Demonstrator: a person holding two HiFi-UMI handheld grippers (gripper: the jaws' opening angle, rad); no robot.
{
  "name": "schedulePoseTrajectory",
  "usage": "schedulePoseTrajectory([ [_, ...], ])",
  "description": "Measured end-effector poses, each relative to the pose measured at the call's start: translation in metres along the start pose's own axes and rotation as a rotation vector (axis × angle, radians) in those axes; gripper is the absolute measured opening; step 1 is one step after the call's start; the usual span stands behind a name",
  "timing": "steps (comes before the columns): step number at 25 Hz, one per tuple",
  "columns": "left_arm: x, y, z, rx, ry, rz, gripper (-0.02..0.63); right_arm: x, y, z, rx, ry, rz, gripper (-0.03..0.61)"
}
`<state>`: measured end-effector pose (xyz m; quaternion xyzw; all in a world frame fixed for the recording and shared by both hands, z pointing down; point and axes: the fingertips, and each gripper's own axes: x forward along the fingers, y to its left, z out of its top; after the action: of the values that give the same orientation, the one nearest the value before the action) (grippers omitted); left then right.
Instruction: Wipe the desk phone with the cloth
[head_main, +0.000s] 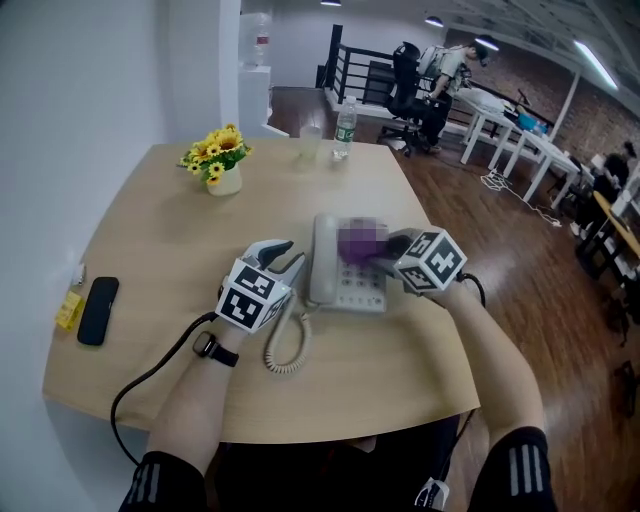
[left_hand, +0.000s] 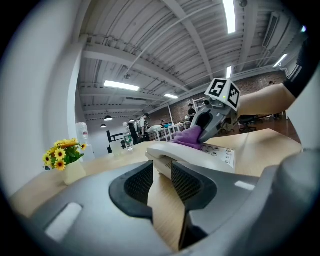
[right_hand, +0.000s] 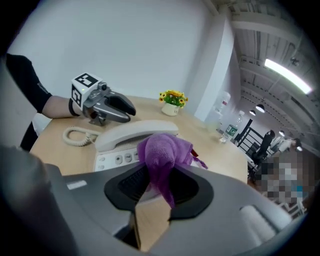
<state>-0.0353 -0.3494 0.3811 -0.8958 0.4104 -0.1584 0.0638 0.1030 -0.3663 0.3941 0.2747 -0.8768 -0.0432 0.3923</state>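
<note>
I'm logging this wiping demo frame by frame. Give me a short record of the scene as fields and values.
surface: wooden table
target: desk phone, handset on its cradle, coiled cord lying toward the person
cloth: purple, resting on the phone's face
right gripper: shut on the cloth
left gripper: open, nothing between its jaws, at the phone's left side
other items: flower pot, water bottle, black device near the left edge

The white desk phone (head_main: 330, 268) lies flat with its handset on, and my right gripper (right_hand: 160, 182) holds the bunched purple cloth (right_hand: 162, 152) on its buttons.
</note>
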Motion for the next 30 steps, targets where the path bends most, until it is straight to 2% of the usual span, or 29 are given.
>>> schedulePoseTrajectory([
  [8,0.000,-0.001,-0.002,0.004,0.005,0.001,0.106,-0.031,0.084,-0.028,-0.084,-0.028,0.089,0.129],
  [13,0.000,0.000,-0.002,-0.001,0.003,0.001,0.106,-0.042,0.108,-0.033,-0.134,0.006,0.148,0.129],
  [16,0.000,0.000,-0.001,0.000,0.001,0.000,0.106,-0.049,0.083,-0.010,-0.079,-0.073,0.113,0.129],
  [20,0.000,0.001,-0.002,-0.002,0.003,0.001,0.106,-0.048,0.012,0.035,0.041,-0.171,-0.010,0.129],
  [24,0.000,0.000,-0.002,-0.002,0.002,0.001,0.106,-0.016,-0.036,0.054,0.103,-0.124,-0.076,0.129],
  [28,0.000,0.001,-0.001,-0.006,0.000,0.004,0.106,0.026,-0.050,0.046,0.144,-0.035,-0.081,0.129],
  [30,0.000,0.000,0.000,-0.008,-0.002,0.002,0.106,0.035,-0.049,0.040,0.172,-0.035,-0.068,0.129],
])
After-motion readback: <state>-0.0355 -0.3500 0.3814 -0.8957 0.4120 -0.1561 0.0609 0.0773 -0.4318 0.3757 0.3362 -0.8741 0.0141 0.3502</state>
